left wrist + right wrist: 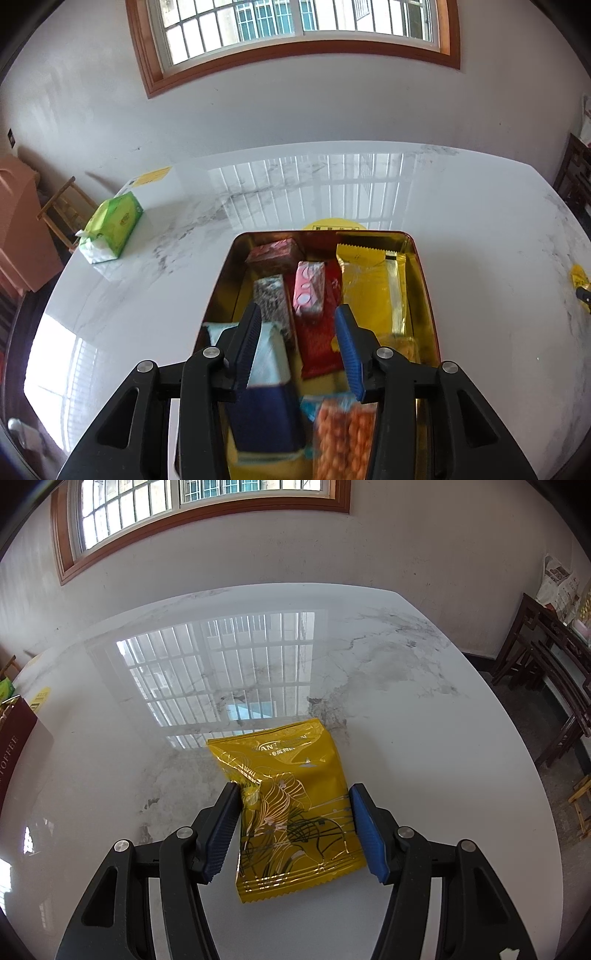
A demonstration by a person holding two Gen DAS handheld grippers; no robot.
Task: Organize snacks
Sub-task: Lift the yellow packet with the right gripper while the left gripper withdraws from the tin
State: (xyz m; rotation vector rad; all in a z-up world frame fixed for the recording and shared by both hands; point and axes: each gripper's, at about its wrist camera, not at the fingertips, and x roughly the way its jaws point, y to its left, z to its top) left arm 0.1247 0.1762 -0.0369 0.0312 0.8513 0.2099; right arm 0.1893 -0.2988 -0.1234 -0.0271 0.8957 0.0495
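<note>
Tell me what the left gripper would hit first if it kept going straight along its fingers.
Most likely the red packet in the tin, between the left gripper fingers; the pink packet lies just beyond. Depth is unclear.

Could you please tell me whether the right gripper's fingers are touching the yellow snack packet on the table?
Touching. In the right wrist view the right gripper straddles the yellow snack packet; the left finger's pad presses into its crumpled edge and the other pad meets the opposite edge.

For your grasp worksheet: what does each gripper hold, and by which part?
Right gripper pinches the yellow packet by its two side edges. Left gripper holds nothing, open above the tin.
</note>
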